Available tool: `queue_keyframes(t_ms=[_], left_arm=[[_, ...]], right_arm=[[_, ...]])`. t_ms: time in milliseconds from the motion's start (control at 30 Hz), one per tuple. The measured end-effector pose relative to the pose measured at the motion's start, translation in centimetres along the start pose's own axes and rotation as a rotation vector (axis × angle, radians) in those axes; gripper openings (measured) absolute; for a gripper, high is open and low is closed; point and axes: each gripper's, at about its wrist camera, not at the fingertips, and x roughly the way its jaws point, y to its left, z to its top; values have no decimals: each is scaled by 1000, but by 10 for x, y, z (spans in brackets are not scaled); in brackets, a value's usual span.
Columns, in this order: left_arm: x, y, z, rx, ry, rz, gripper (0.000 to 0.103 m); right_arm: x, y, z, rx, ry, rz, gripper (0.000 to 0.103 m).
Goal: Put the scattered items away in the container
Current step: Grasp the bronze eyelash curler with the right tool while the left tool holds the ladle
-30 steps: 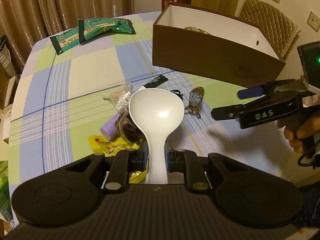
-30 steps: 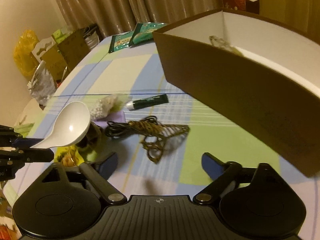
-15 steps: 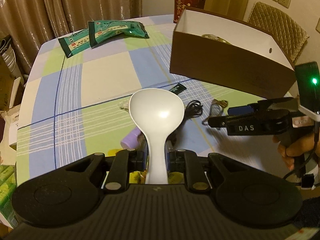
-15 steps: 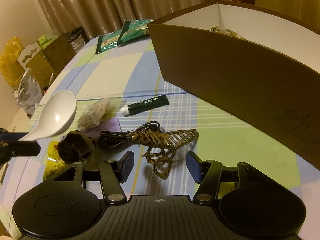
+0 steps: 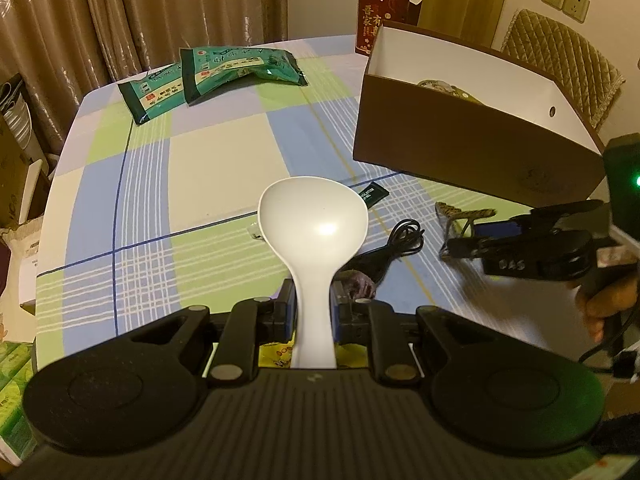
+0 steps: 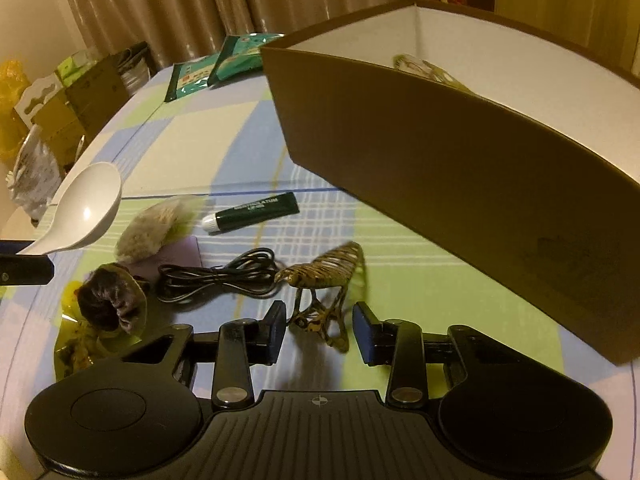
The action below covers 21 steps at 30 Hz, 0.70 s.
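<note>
From the left wrist view, the left gripper has its fingers clamped on the handle of a white spoon, whose bowl sticks up over the checked tablecloth. The brown box stands at the far right, open at the top, with something pale lying inside. Two green packets lie at the far left. To the right, the right gripper reaches in, held by a hand, its tips at the hair clip. A black cable lies between spoon and clip.

From the right wrist view, the right gripper has its fingers closing around the tortoiseshell hair clip; the clip sits between them, and the pads do not quite seem to press on it. The black cable lies just left of it, a dark green tube beyond, a brown scrunchie at the near left. The box stands to the right, close by. The spoon shows at the left edge.
</note>
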Motion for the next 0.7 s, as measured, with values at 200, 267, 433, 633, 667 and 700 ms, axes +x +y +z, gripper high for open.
queue_keyframes(t_ms=[200, 267, 433, 633, 667, 700], left_arm=[[4, 1, 2, -10, 7, 1, 13], [6, -1, 3, -10, 10, -1, 13], [8, -4, 6, -5, 12, -5, 13], [8, -11, 9, 5, 10, -14, 13], [8, -13, 10, 7, 10, -16, 13], [8, -14, 11, 10, 9, -19, 13]], right_arm=[[5, 0, 9, -26, -34, -3, 40], [10, 2, 12, -32, -43, -9, 41], [24, 2, 15, -38, -19, -31, 27], [15, -8, 7, -27, -5, -1, 24], [12, -9, 6, -23, -4, 4, 24], [8, -11, 5, -19, -5, 9, 24]])
